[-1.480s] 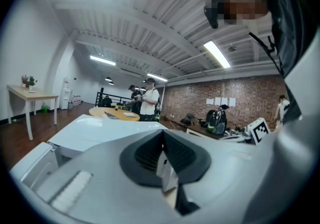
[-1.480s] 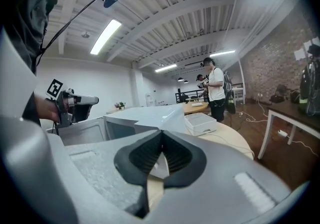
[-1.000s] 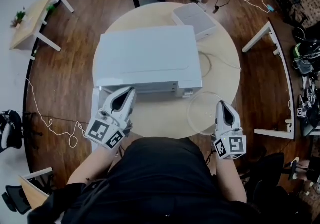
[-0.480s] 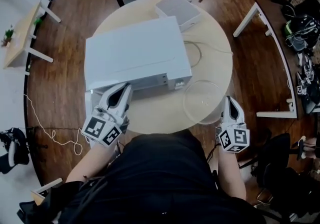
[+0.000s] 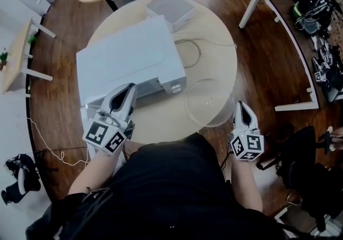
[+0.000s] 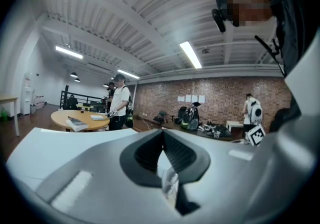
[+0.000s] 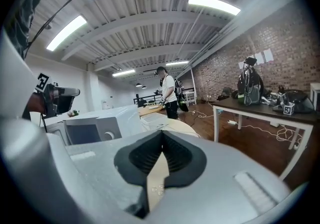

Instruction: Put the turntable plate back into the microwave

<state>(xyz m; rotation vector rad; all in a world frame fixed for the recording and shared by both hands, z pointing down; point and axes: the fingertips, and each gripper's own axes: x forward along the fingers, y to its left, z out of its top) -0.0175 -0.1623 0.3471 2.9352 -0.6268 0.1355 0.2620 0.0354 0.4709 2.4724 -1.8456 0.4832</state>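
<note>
A round pale table (image 5: pixel 220 67) carries a white microwave (image 5: pixel 128 57) just ahead of the left gripper (image 5: pixel 130 89). A clear turntable plate (image 5: pixel 209 102) lies at its edge, just beside the tip of the right gripper (image 5: pixel 239 105). Farther ahead lie a white tray (image 5: pixel 172 11) and a cable (image 5: pixel 199 53).

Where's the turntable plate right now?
Head view, right side: the turntable plate lies at the near edge of the round table, right of the microwave and just left of the right claw.
</note>
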